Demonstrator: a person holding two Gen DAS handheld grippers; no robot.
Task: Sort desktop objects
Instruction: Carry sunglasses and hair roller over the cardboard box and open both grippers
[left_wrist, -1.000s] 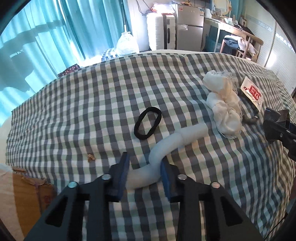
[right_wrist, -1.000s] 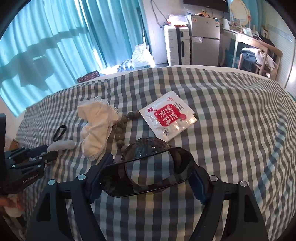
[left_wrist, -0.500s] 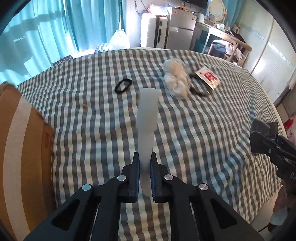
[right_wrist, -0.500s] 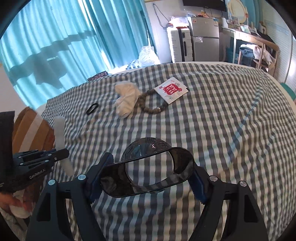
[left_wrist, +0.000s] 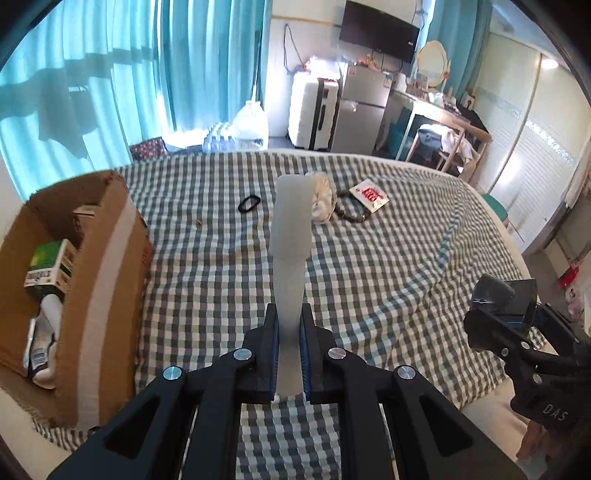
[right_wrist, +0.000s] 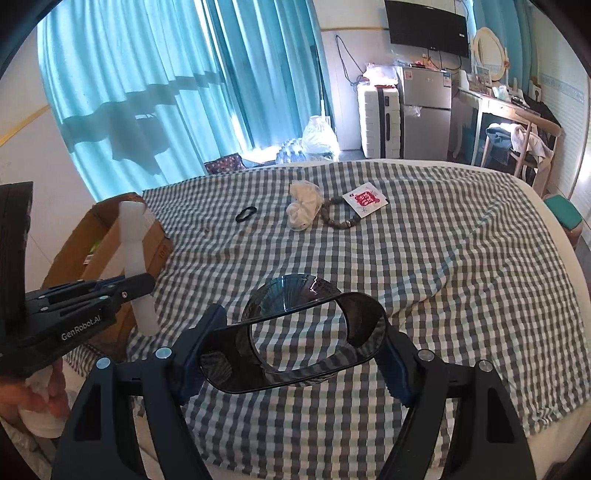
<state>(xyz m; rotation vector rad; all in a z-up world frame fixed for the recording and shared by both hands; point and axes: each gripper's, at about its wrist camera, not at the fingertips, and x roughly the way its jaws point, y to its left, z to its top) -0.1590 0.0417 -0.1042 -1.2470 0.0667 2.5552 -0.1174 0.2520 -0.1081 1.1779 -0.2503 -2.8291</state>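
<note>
In my left gripper the jaws are pinched narrow on a pale tube, which stands up out of them above the near edge of the checked bed. My right gripper has its jaws spread wide, each pad pressing an end of a pair of dark sunglasses held clear of the cloth, near the bed's front edge.

At the bed's left edge I see an open cardboard box. In it lie a green-and-white carton, a white cylinder just below that, and some crumpled wrappers at the near end; I cannot tell what they are.

Further back, towards the bed's far edge, a black hair tie lies alone, well apart from a white lacy cloth. A beaded bracelet touches the cloth's right side, and a red-and-white packet rests at the bracelet's far end.
</note>
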